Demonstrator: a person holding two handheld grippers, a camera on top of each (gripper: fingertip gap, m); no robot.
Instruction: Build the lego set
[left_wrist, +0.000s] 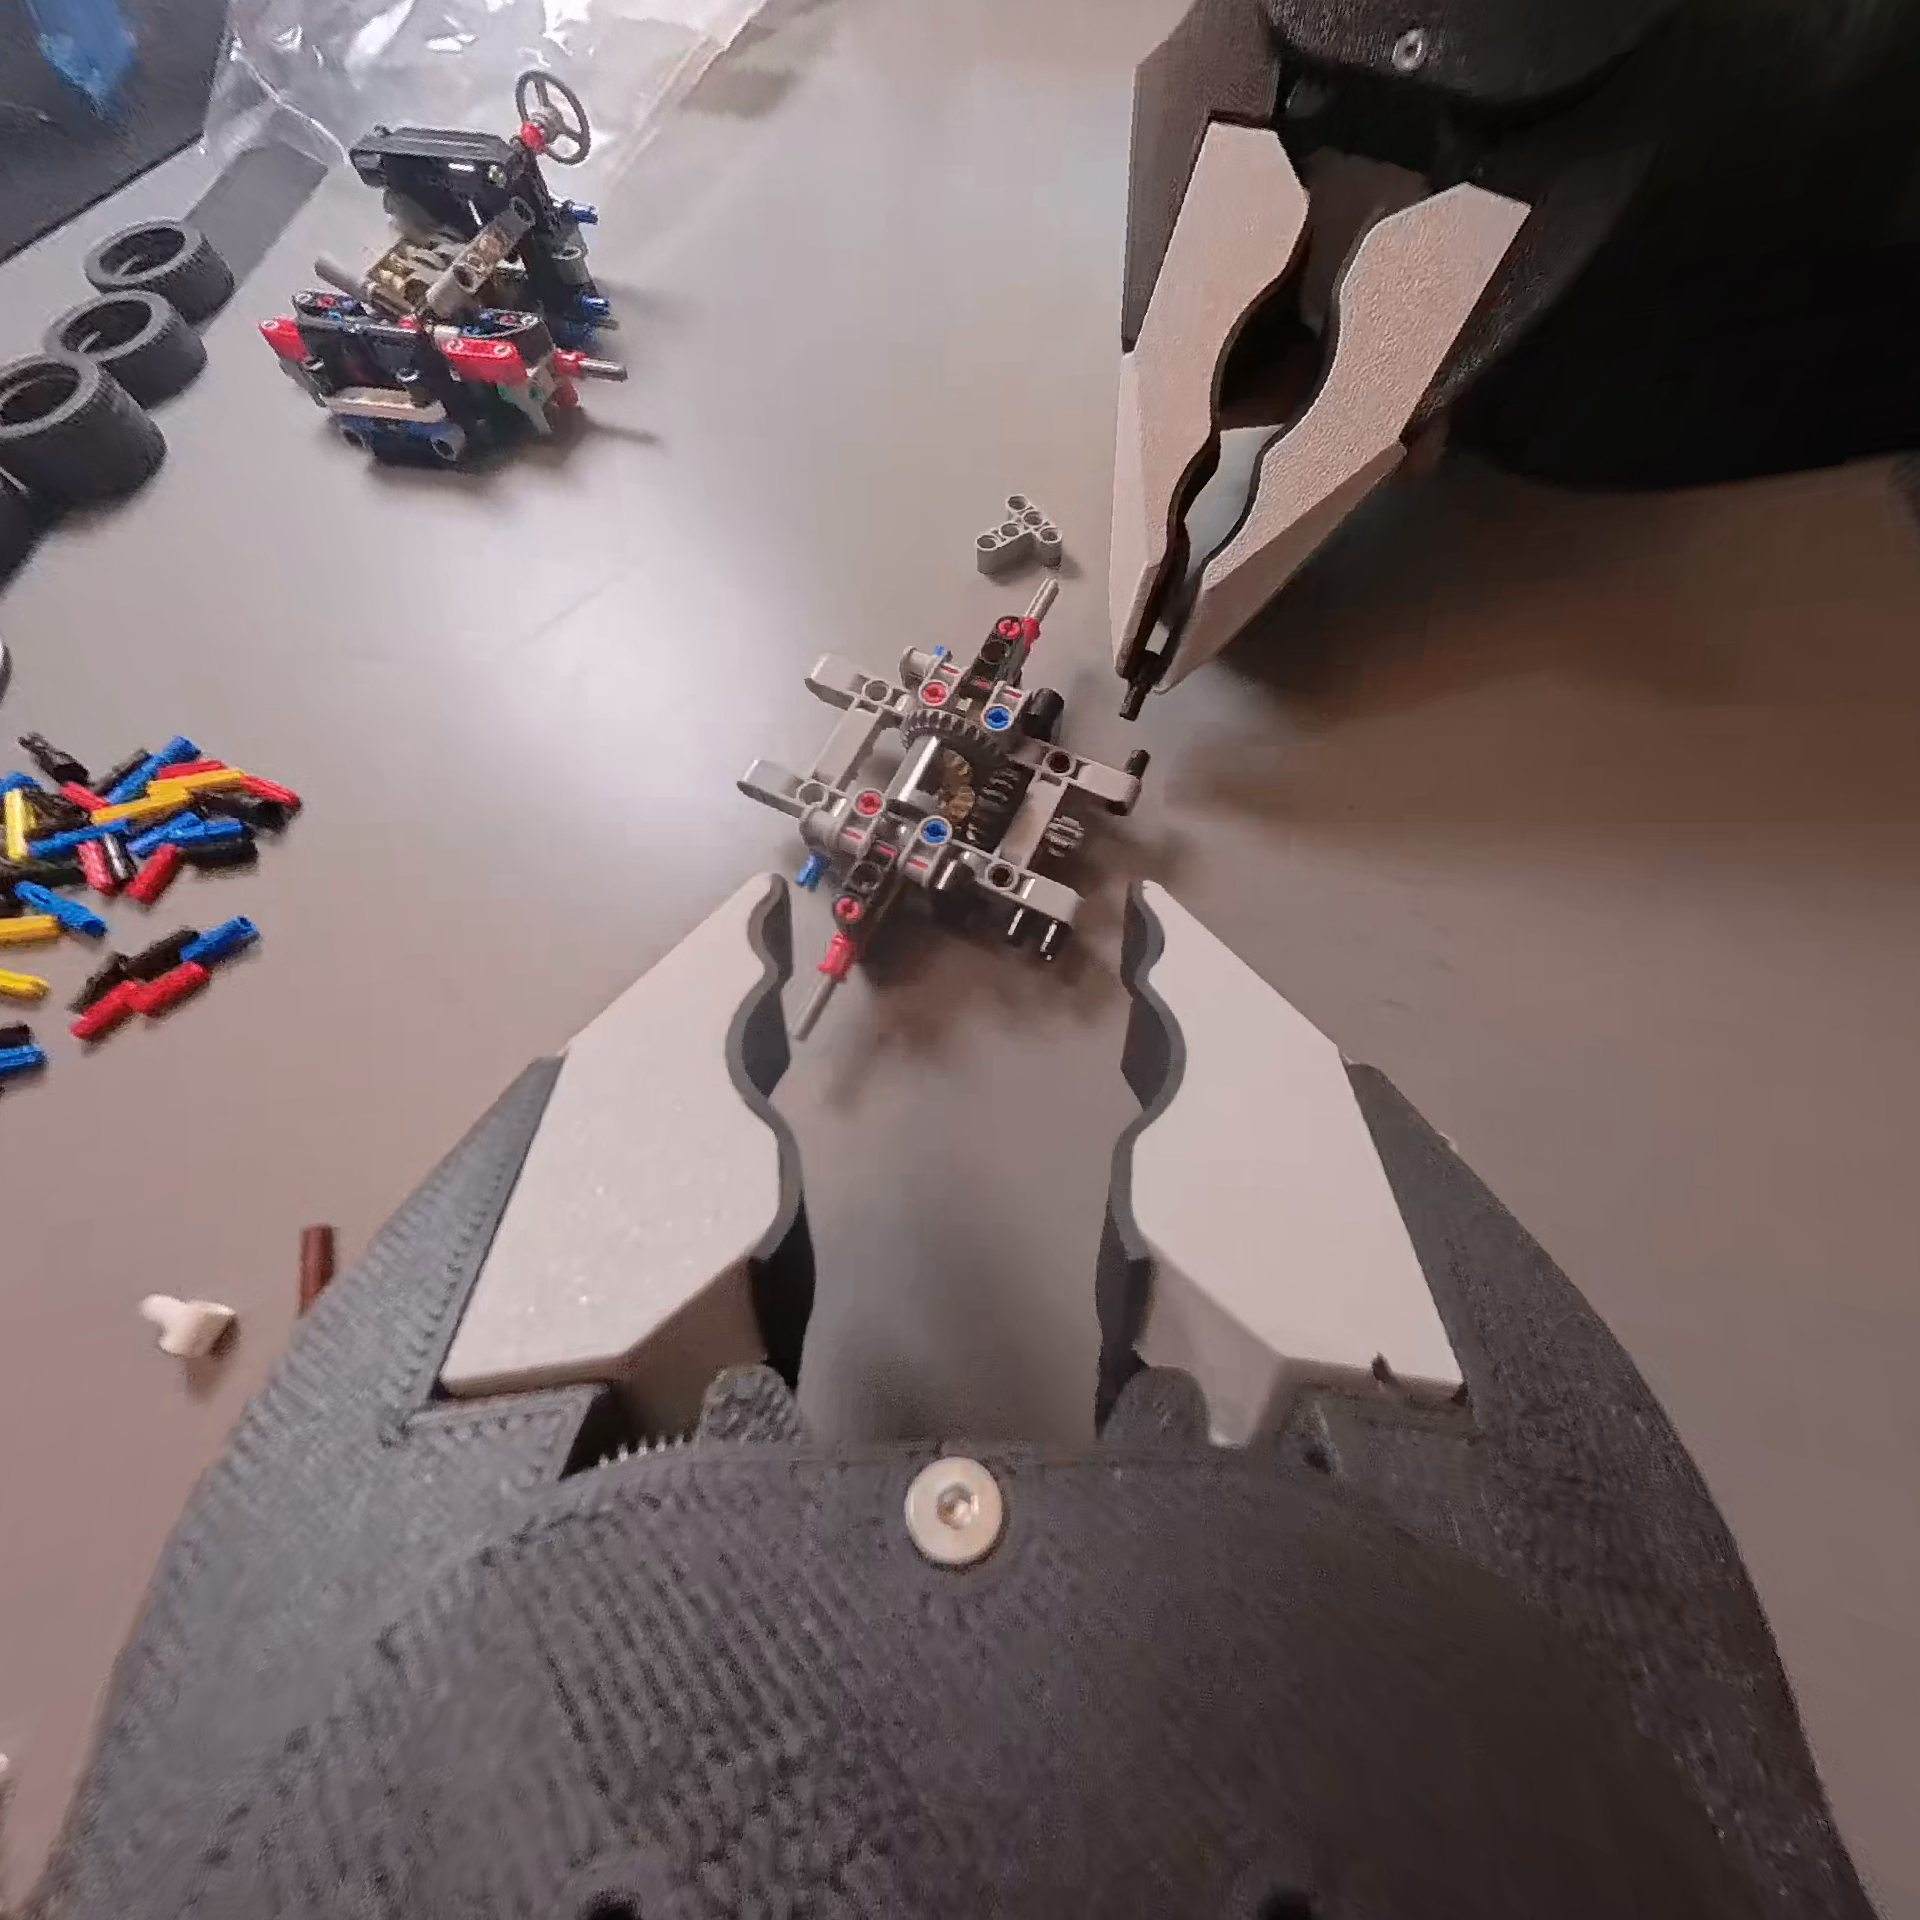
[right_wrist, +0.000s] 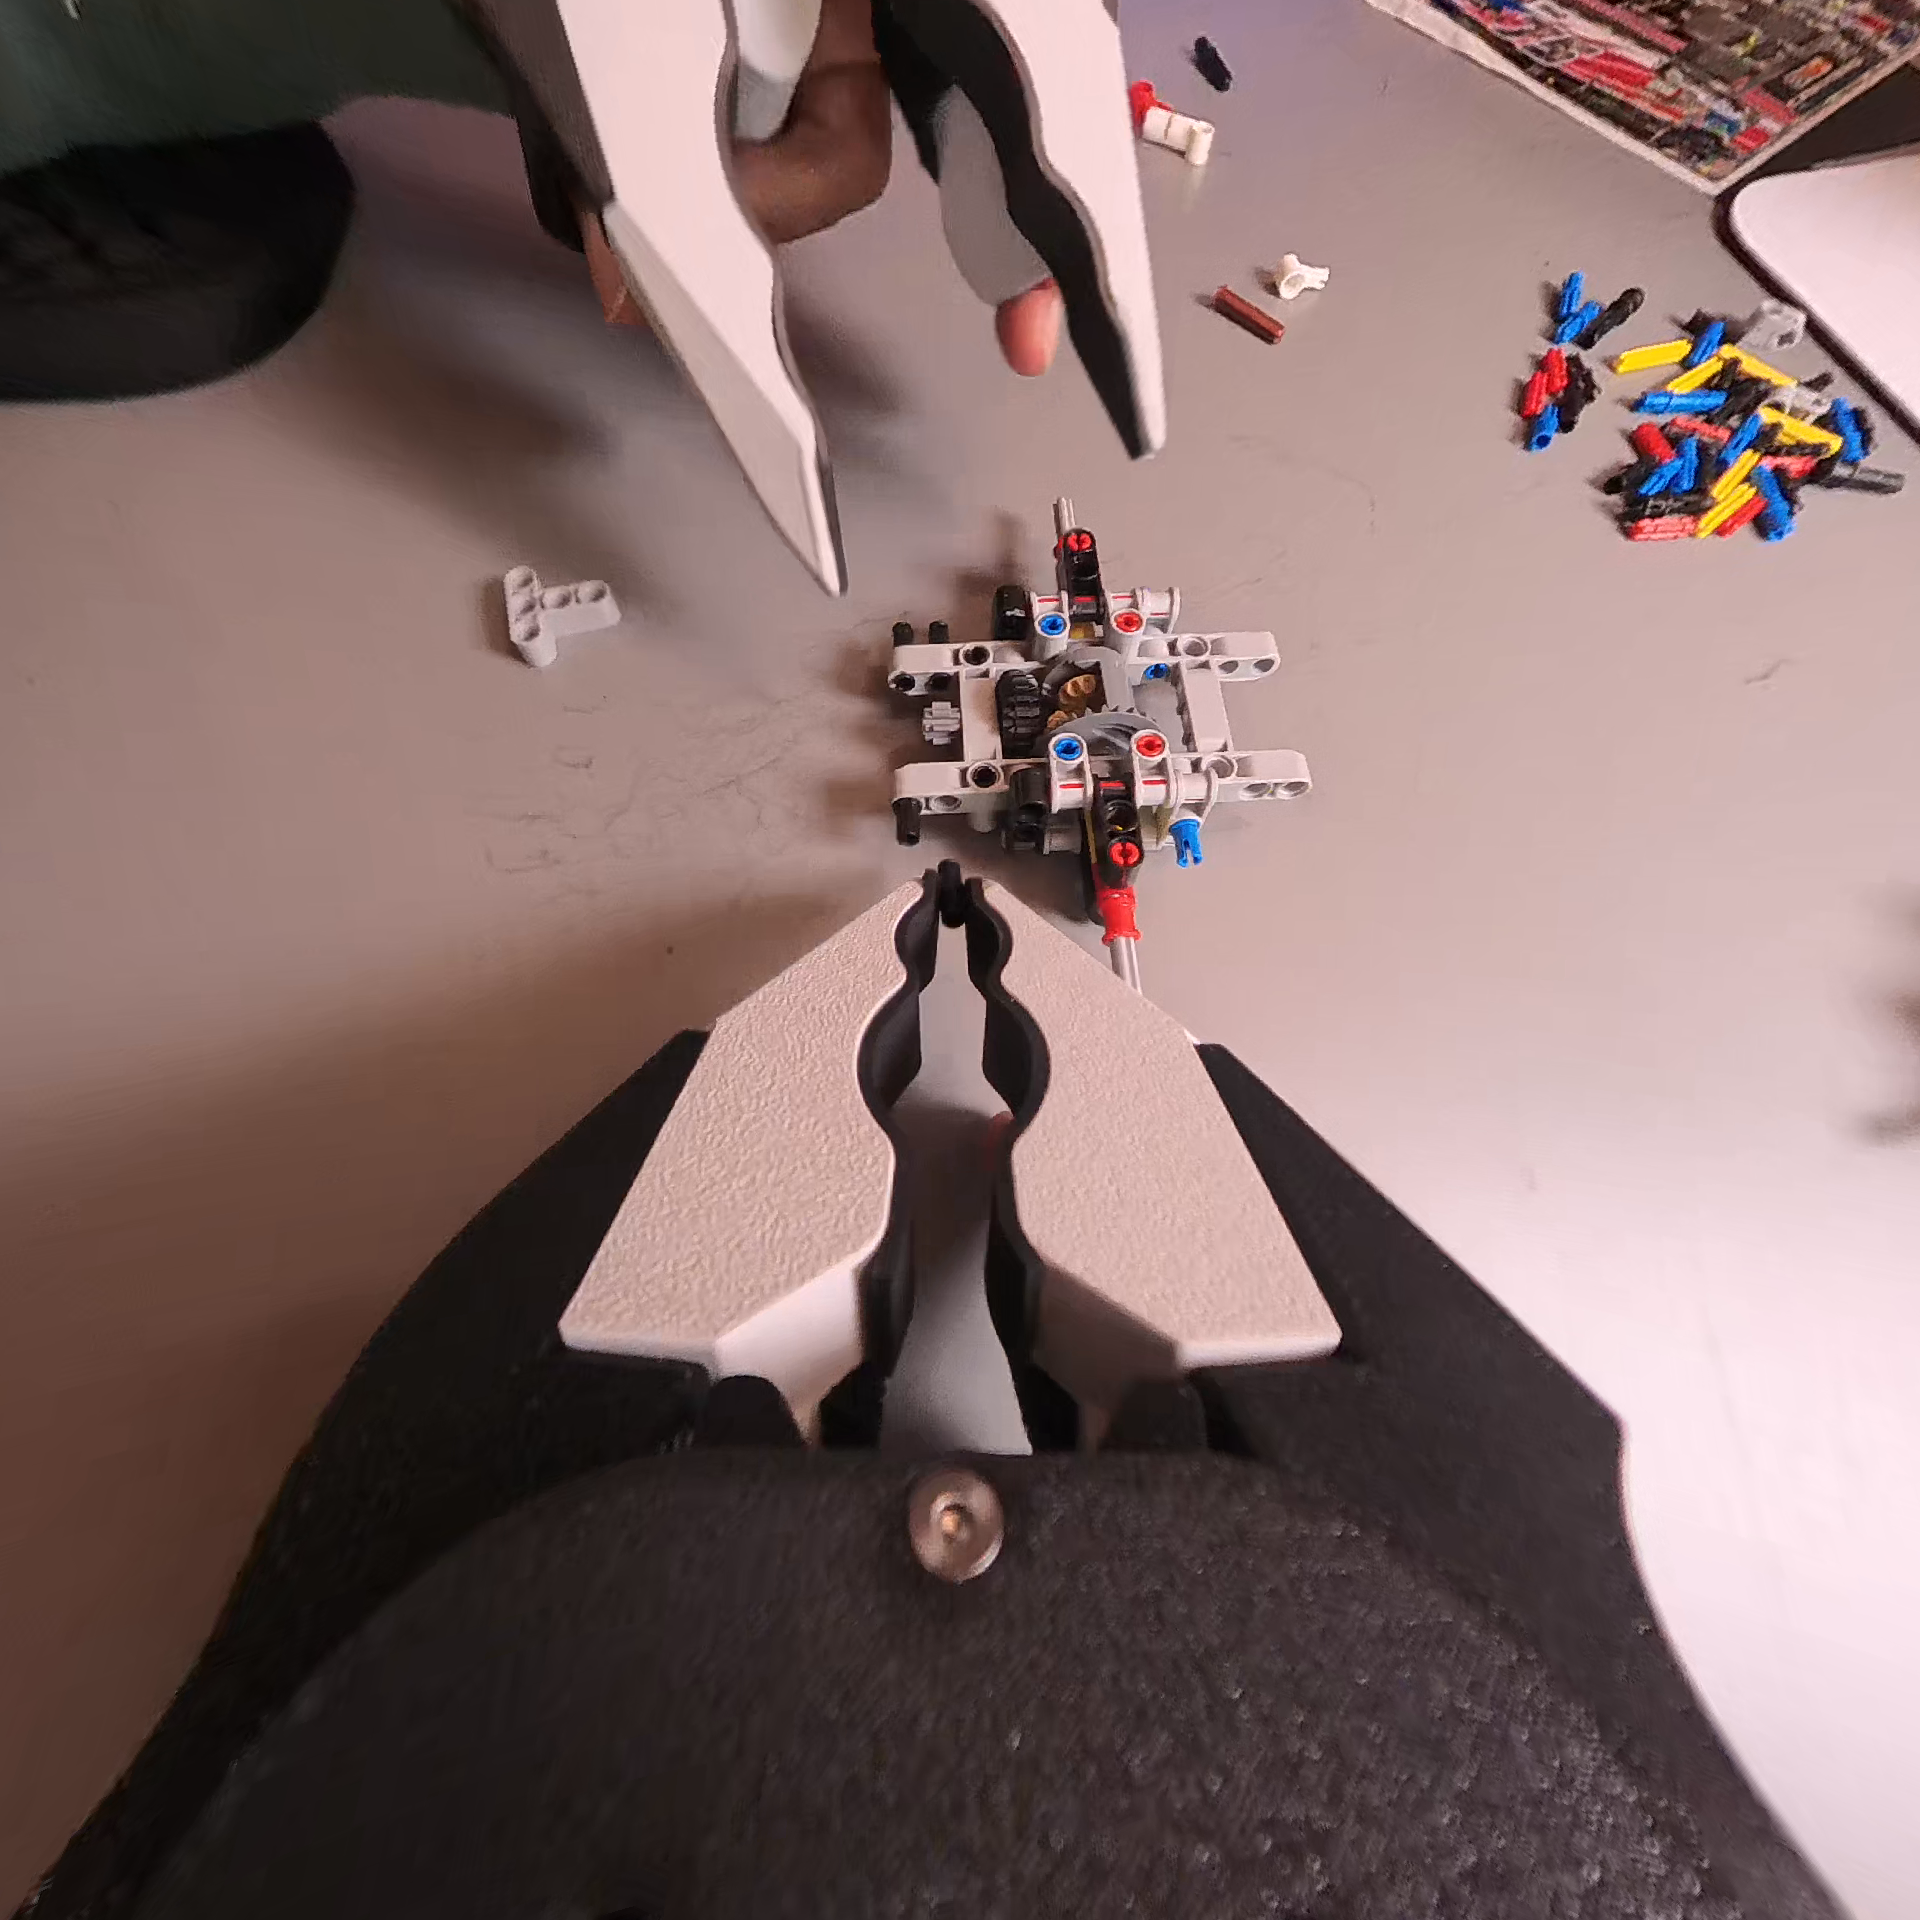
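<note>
A grey toy-brick gear assembly (left_wrist: 940, 795) with gears, red and blue pins and a long axle lies on the table; it also shows in the right wrist view (right_wrist: 1091, 717). My left gripper (left_wrist: 956, 909) is open, its fingertips just short of the assembly, holding nothing; it shows at the top of the right wrist view (right_wrist: 987, 509). My right gripper (right_wrist: 948, 891) is shut on a small black pin (right_wrist: 948, 883), held just off the assembly's corner. The left wrist view shows the same pin (left_wrist: 1136, 698) poking from its tips (left_wrist: 1148, 665).
A small grey T-shaped piece (left_wrist: 1023, 532) lies beyond the assembly. A larger half-built model (left_wrist: 457, 301) and black tyres (left_wrist: 114, 322) stand far left. A pile of coloured pins (left_wrist: 125, 862) lies left, also in the right wrist view (right_wrist: 1714, 426). A brown axle (right_wrist: 1250, 315) and white connector (right_wrist: 1297, 276) lie loose. The left gripper's tips are roughly 8 cm from the right gripper's.
</note>
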